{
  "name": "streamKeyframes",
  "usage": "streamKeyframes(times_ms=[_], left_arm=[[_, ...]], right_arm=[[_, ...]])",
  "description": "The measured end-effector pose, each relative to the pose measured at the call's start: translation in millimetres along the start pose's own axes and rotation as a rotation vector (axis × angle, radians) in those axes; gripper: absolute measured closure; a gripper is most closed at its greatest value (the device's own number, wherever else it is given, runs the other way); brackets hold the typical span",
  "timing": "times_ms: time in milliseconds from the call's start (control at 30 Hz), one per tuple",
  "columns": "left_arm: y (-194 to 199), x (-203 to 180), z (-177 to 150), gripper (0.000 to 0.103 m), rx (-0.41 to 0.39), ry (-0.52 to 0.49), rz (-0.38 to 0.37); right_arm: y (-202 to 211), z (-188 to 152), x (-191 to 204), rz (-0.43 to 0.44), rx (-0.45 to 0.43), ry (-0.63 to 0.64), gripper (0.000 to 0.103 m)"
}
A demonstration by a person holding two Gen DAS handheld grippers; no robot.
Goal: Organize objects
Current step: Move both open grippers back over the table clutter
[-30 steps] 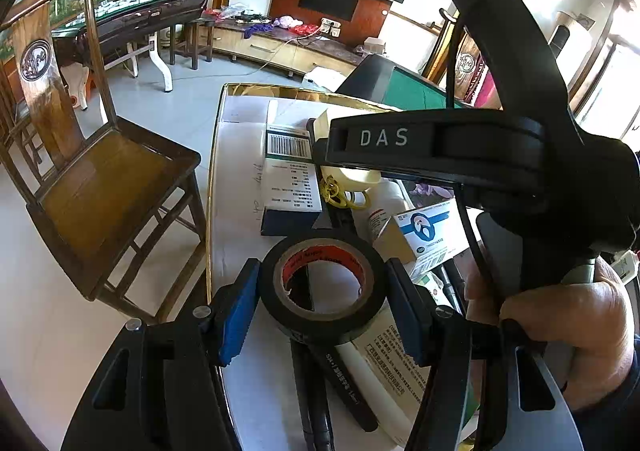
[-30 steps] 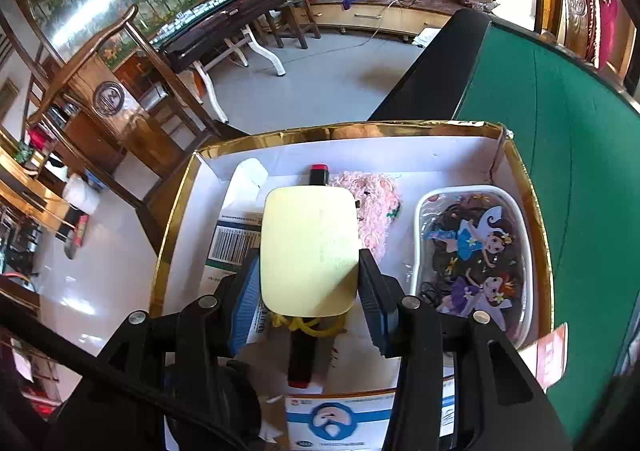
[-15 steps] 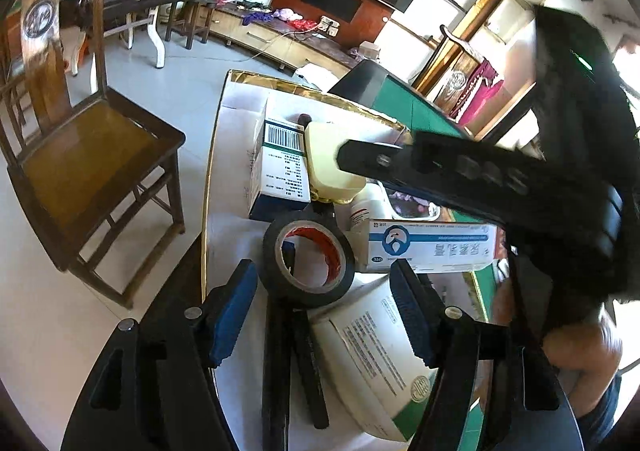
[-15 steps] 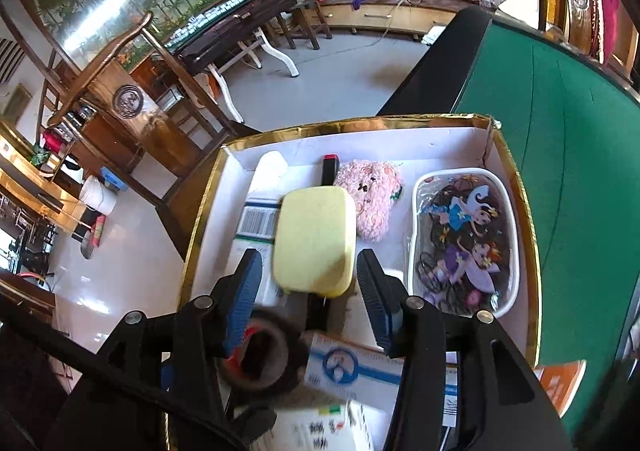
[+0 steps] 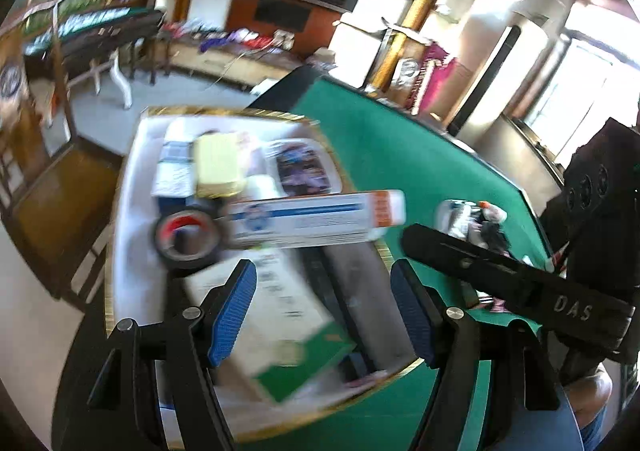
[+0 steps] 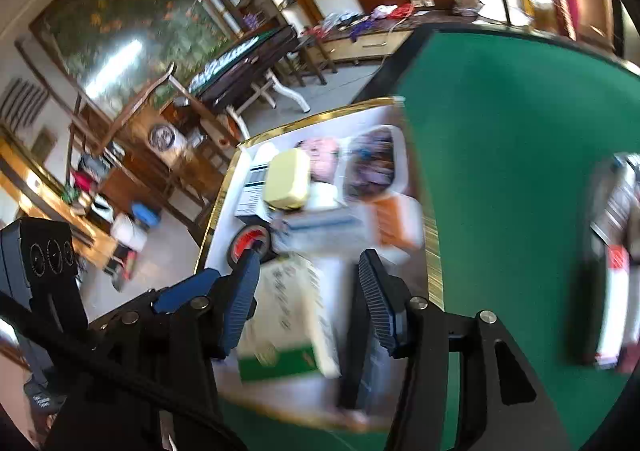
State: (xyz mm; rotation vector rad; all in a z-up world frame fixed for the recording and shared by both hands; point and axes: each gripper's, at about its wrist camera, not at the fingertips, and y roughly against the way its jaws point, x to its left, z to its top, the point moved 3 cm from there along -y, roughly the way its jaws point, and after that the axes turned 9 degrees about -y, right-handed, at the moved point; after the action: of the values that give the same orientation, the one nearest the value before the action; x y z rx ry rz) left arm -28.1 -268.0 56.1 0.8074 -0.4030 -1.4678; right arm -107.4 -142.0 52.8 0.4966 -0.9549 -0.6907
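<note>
A: What differs from a second ago?
B: Both tongs have let go and drawn back from the gold-rimmed box (image 5: pixel 120 211). The left tongs (image 5: pixel 320 309), which then gripped the black tape roll (image 5: pixel 186 237), now stand spread and empty, with the roll lying in the box ahead to their left. The right tongs (image 6: pixel 306 301) held the yellow case (image 6: pixel 289 185); it now rests deep in the box, far ahead of them, and their jaws are opening with nothing between.
A: Any writing?
B: "DAS" on the right tool's black arm (image 5: pixel 520 283). The box labels are too blurred to read.
A: What else is around?
B: The green counter (image 6: pixel 500 155) lies right of both tongs. The long white carton (image 5: pixel 312 221) lies across the box, and the green-and-white carton (image 5: pixel 280 323) sits directly beneath the left tongs. Blurred items (image 5: pixel 472 219) lie on the counter ahead-right.
</note>
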Motion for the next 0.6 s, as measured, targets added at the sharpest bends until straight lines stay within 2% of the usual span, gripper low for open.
streamKeyframes(times_ms=[133,200,333,467,600], left_arm=[[-9,-51,7,0.039,0.026,-0.069,-0.044],[-15,-77,5,0.039,0.048,-0.107,-0.059],[-44,-128,5,0.039,0.121,-0.158,-0.116],[-87,-170,4,0.039,0.215,-0.154,-0.145],[-119,-192,7,0.039,0.271,-0.13,-0.11]], right_arm=[[62,4,-33,0.003,-0.104,-0.022,0.051],[90,3,-54,-0.002,-0.149,-0.043,0.046],[144,-6,-111,-0.125,-0.246,-0.066,0.043],[178,-20,-171,-0.183,-0.291,-0.146,0.043],[199,-19,-214,-0.196,-0.321,-0.248,0.043]])
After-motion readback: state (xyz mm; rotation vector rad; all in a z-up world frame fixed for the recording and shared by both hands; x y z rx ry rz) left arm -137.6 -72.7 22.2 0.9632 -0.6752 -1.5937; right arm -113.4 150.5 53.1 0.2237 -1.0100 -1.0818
